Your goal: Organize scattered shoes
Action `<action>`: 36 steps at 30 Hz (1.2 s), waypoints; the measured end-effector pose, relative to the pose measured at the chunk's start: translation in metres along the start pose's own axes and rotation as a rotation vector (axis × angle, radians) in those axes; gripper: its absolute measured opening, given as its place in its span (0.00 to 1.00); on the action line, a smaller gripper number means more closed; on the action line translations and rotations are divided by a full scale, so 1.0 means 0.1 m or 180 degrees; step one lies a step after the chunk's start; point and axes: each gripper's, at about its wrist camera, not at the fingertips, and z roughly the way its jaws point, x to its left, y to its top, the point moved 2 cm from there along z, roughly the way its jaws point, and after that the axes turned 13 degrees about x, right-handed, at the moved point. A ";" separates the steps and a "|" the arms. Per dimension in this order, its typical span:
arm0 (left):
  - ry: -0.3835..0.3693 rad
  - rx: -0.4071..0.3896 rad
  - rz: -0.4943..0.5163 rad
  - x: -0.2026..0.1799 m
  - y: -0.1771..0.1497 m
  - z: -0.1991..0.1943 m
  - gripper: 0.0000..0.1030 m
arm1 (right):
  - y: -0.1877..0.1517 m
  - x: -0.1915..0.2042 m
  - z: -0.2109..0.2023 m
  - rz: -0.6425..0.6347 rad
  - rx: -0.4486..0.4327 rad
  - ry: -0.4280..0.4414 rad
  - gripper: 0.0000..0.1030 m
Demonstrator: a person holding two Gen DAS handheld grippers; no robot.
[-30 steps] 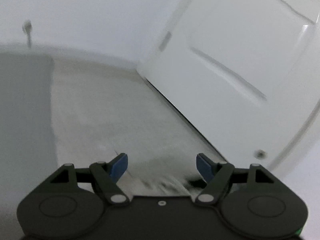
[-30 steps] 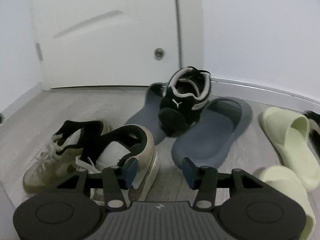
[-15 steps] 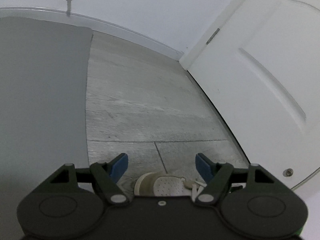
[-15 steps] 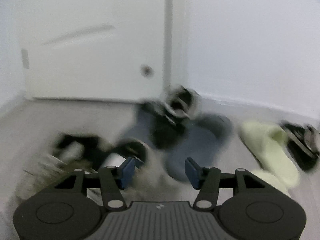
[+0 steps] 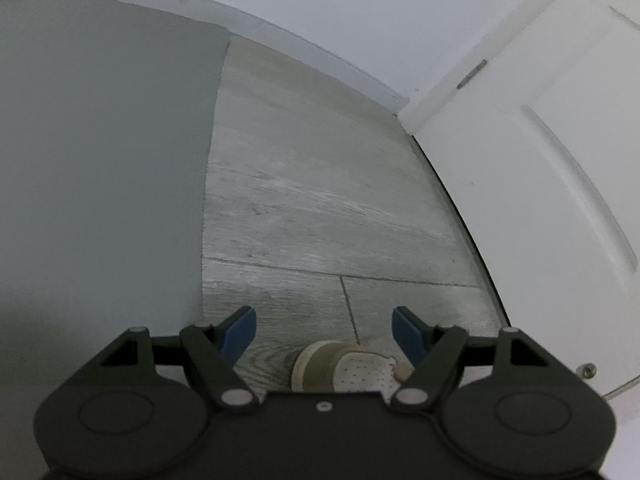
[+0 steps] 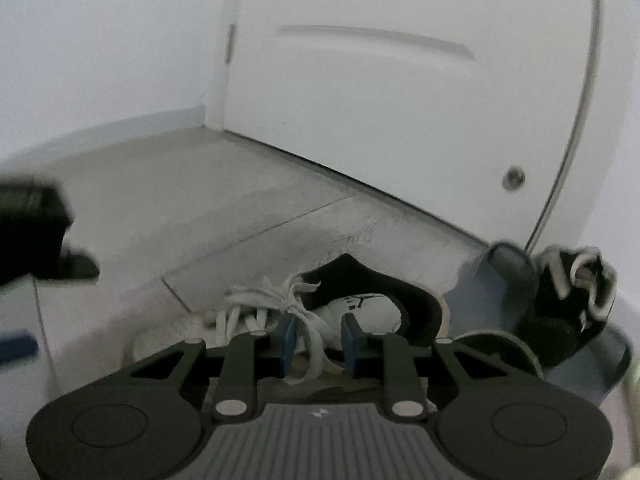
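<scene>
1. 2 grippers are over a grey wood floor [image 5: 320,200] beside a white door [image 6: 380,120].
2. The left gripper [image 5: 324,330] is spread wide and empty, above the toe of a tan sneaker [image 5: 344,368].
3. The right gripper [image 6: 319,340] is narrowed around that sneaker's white laces [image 6: 308,320]; contact is unclear.
4. A black shoe [image 6: 568,300] rests on a blue slide [image 6: 500,276] to the right.

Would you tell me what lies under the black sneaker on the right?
The black sneaker rests on a blue-grey slide. A second slide's edge shows below it; the rest is covered.
</scene>
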 end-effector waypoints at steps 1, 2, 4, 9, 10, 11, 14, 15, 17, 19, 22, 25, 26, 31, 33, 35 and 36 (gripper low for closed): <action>0.0002 -0.0001 0.0002 0.00 0.00 0.00 0.73 | -0.01 0.01 -0.01 -0.0037 0.0015 -0.0043 0.25; 0.0003 -0.0002 0.0002 0.00 0.00 0.00 0.73 | -0.02 0.01 -0.01 -0.0065 0.0032 -0.0083 0.26; -0.0002 0.0006 -0.0048 0.04 0.02 0.00 0.74 | -0.07 -0.01 -0.04 -0.0094 0.0071 -0.0212 0.26; -0.0004 0.0005 -0.0057 0.04 0.00 -0.01 0.74 | -0.17 -0.07 -0.09 -0.0161 0.0108 -0.0555 0.22; -0.0003 0.0001 -0.0035 0.02 0.00 -0.02 0.74 | -0.17 -0.07 -0.10 -0.0157 0.0099 -0.0543 0.22; -0.0004 0.0001 -0.0022 0.01 -0.01 -0.02 0.74 | -0.17 -0.07 -0.13 -0.0171 0.0071 -0.0515 0.23; -0.0005 0.0010 0.0032 -0.01 -0.01 0.01 0.74 | -0.18 -0.07 -0.18 -0.0190 0.0025 -0.0451 0.26; -0.0008 0.0015 0.0046 -0.02 -0.01 0.02 0.74 | -0.19 -0.10 -0.20 -0.0145 0.0020 -0.0404 0.29; -0.0036 0.0009 0.0078 -0.03 -0.01 0.02 0.74 | -0.21 -0.19 -0.24 -0.0034 -0.0026 -0.0308 0.39; -0.0088 -0.0030 0.0144 -0.06 -0.02 -0.01 0.74 | -0.28 -0.37 -0.37 0.0152 -0.0167 -0.0131 0.54; -0.0170 -0.0124 0.0343 -0.15 -0.07 -0.06 0.74 | -0.46 -0.65 -0.68 0.0316 -0.0456 -0.0025 0.80; -0.0281 -0.0280 0.0662 -0.29 -0.16 -0.16 0.74 | -0.77 -0.93 -1.02 0.0324 -0.0715 -0.0333 0.93; -0.0326 -0.0345 0.0801 -0.35 -0.20 -0.21 0.74 | -0.85 -0.98 -1.10 0.0308 -0.0737 -0.0422 0.95; -0.0603 -0.0647 0.1406 -0.55 -0.40 -0.46 0.75 | -1.56 -1.62 -1.73 0.0603 -0.0710 -0.0670 0.99; -0.0775 -0.0728 0.1669 -0.66 -0.56 -0.61 0.75 | -1.83 -1.87 -1.95 0.0738 -0.0692 -0.0745 1.00; -0.0936 -0.0764 0.1912 -0.77 -0.75 -0.76 0.76 | -2.09 -2.13 -2.11 0.0855 -0.0627 -0.0983 1.00; -0.1031 -0.0714 0.2008 -0.84 -0.87 -0.83 0.77 | -2.21 -2.26 -2.17 0.0929 -0.0584 -0.1105 1.00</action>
